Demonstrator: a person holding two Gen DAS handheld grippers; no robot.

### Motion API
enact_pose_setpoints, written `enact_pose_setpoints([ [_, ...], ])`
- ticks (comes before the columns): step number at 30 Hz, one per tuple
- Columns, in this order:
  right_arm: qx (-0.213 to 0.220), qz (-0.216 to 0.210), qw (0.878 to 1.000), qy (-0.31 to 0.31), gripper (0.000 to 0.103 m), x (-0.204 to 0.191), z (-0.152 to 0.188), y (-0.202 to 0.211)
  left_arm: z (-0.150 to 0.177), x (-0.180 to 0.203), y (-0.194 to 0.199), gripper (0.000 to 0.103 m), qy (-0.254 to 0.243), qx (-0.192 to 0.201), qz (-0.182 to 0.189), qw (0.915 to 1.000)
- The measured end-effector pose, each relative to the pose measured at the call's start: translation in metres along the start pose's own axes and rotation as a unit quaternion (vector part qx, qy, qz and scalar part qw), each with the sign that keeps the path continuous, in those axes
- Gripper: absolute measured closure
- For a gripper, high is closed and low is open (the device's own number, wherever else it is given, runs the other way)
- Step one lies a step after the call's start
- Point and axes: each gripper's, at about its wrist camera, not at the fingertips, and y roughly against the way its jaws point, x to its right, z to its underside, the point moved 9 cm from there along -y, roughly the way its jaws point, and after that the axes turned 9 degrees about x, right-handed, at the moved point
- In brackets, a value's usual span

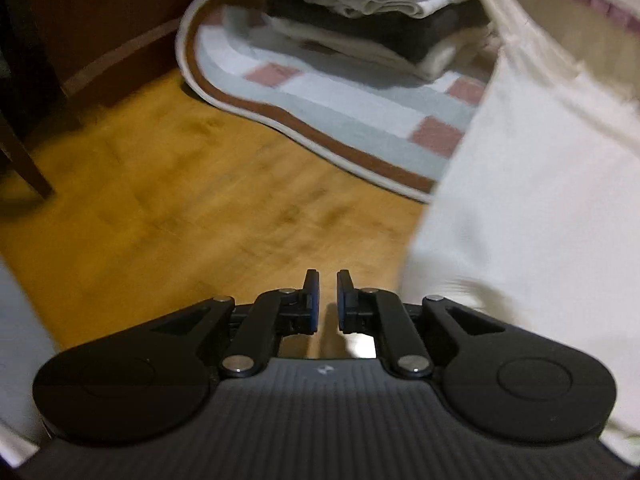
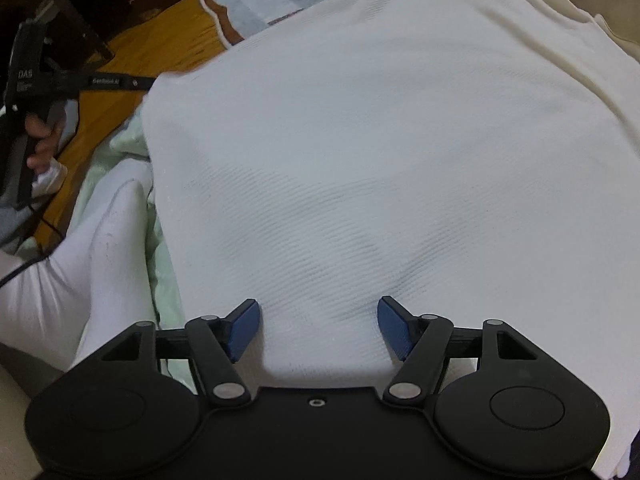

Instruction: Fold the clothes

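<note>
A white knit garment (image 2: 380, 152) lies spread flat and fills most of the right wrist view; its left edge shows at the right of the left wrist view (image 1: 528, 200). My right gripper (image 2: 318, 330) is open just above the garment's near edge, holding nothing. My left gripper (image 1: 327, 300) hovers over the bare wooden floor (image 1: 192, 208), left of the garment, with its pads nearly together and a narrow gap between them, nothing held. The left gripper also shows at the far left of the right wrist view (image 2: 28, 92), held in a hand.
A stack of folded clothes (image 1: 380, 20) sits on a checked rug (image 1: 320, 104) ahead of the left gripper. A dark furniture leg (image 1: 24, 152) stands at the left. A white-socked foot (image 2: 92, 248) and pale green cloth (image 2: 160, 264) lie left of the garment.
</note>
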Motion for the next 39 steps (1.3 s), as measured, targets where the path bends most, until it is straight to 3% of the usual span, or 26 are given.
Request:
enact_pose_setpoints([
  [3,0.020,-0.014,1.000,-0.009,0.033,0.002,-0.013,0.012,-0.026,0.004,0.020,0.092,0.012,0.030,0.047,0.9984],
  [6,0.039,-0.029,0.999,-0.018,0.033,0.004,-0.025,0.024,-0.058,0.032,0.036,0.080,-0.006,0.057,0.104,0.9929],
  [9,0.066,-0.037,0.997,-0.026,0.033,0.011,-0.043,0.040,-0.087,0.080,0.035,0.075,-0.038,0.065,0.167,0.9831],
  [13,0.136,0.005,0.990,-0.046,0.033,0.060,-0.084,0.071,-0.119,0.152,0.014,0.068,-0.088,0.069,0.230,0.9667],
  [16,0.184,0.040,0.978,-0.092,0.033,0.106,-0.102,0.084,-0.134,0.194,-0.017,0.068,-0.107,0.075,0.232,0.9638],
  [20,0.224,0.087,0.963,-0.123,0.033,0.152,-0.109,0.079,-0.178,0.176,-0.037,0.068,-0.065,0.102,0.209,0.9704],
  [22,0.237,0.089,0.957,-0.138,0.033,0.166,-0.117,0.075,-0.201,0.164,-0.046,0.068,-0.042,0.117,0.196,0.9728],
  [26,0.253,0.073,0.958,-0.113,0.033,0.148,-0.149,0.057,-0.246,0.139,-0.064,0.067,0.006,0.146,0.169,0.9747],
  [31,0.260,0.037,0.962,-0.074,0.033,0.111,-0.189,0.044,-0.308,0.098,-0.089,0.055,0.072,0.170,0.149,0.9715],
  [36,0.277,-0.027,0.959,-0.053,0.033,0.072,-0.274,0.032,-0.364,0.075,-0.134,0.055,0.113,0.167,0.151,0.9678],
  [39,0.277,-0.049,0.959,-0.044,0.033,0.056,-0.325,0.016,-0.391,0.064,-0.153,0.045,0.138,0.189,0.141,0.9619],
])
